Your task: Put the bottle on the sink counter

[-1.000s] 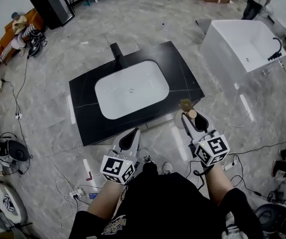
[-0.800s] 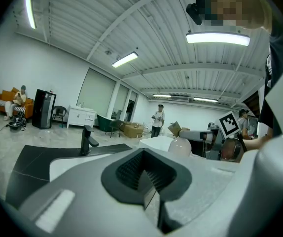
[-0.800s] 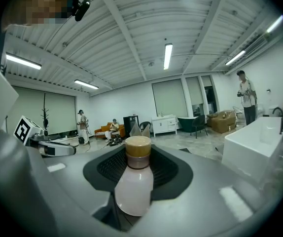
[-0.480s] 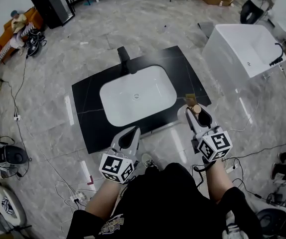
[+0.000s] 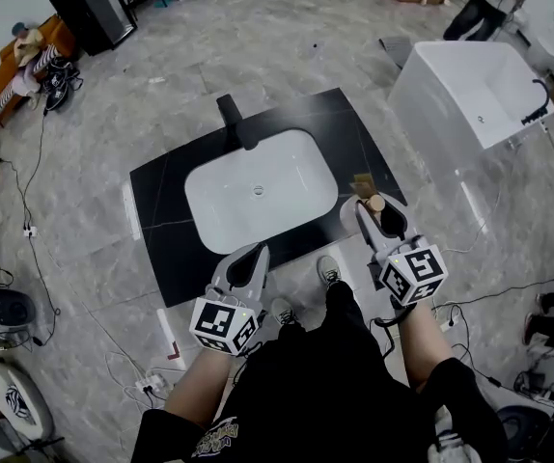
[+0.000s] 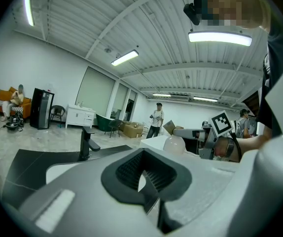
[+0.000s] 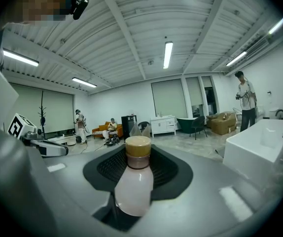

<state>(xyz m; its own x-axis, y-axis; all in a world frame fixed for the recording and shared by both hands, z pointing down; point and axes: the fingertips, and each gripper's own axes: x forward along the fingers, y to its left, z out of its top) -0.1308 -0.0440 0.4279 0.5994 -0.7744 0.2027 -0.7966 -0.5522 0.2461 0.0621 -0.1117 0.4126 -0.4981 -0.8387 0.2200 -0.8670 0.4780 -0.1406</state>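
Black sink tabletop [image 5: 161, 220] on a grey tiled floor; carry step, bottle not yet placed.
Your right hand-held gripper [image 5: 373, 222] was clamped on the bottle [image 7: 134, 186] by the tabletop's near right corner. Your left hand-held gripper [image 5: 248, 266] was closed and empty. The next move probably called for lowering and releasing.

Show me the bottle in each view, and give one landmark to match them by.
Head view: bottle in the right gripper, at the sink counter's front right edge.
Left gripper view: right of centre, a white body.
Right gripper view: centre, between the jaws.
Shared landmark: black cabinet.
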